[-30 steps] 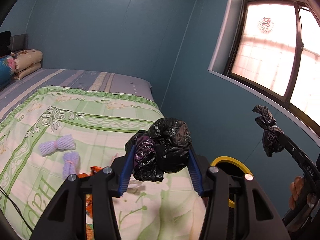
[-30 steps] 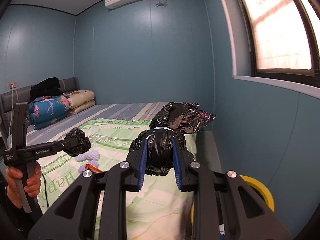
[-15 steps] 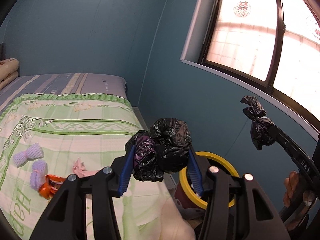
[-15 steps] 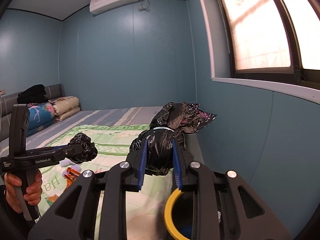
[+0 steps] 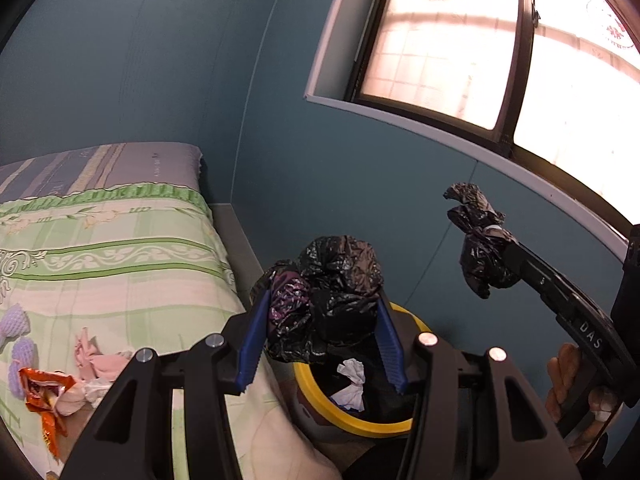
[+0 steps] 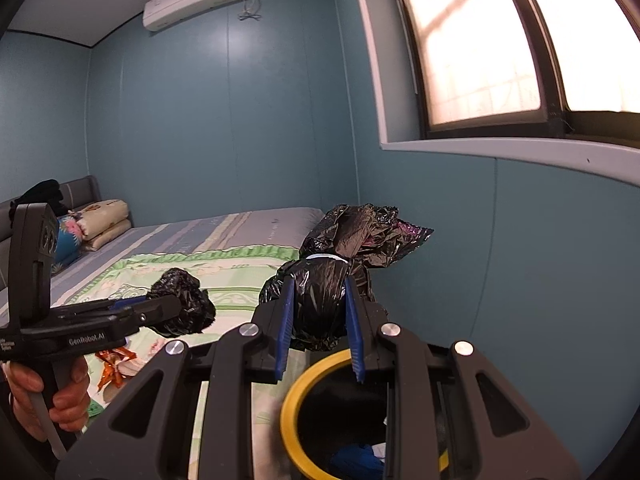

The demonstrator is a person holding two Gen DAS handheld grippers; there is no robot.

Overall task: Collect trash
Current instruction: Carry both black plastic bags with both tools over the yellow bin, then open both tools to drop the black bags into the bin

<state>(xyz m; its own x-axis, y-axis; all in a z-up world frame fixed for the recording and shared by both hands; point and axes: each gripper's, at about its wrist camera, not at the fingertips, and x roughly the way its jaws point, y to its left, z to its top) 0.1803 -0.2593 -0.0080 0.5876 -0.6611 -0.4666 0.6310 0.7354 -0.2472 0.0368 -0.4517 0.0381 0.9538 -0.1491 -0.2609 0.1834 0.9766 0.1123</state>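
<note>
Left hand-held gripper (image 5: 322, 328) clamps a crumpled black bag (image 5: 328, 300) right above the yellow-rimmed bin (image 5: 352, 424) at six o'clock. Right hand-held gripper (image 6: 318, 316), jaws narrow, grips a tied black bag (image 6: 320, 300). Wrappers (image 5: 44, 396) litter the bed (image 5: 120, 256) at eight o'clock.

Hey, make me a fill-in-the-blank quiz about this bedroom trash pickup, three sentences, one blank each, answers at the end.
1. The left tool and the right tool each clamp a crumpled black ____ bag.
2. The trash bin beside the bed has a ____ rim.
3. On the bedcover lies an ____ snack wrapper.

Missing words: plastic; yellow; orange
</note>
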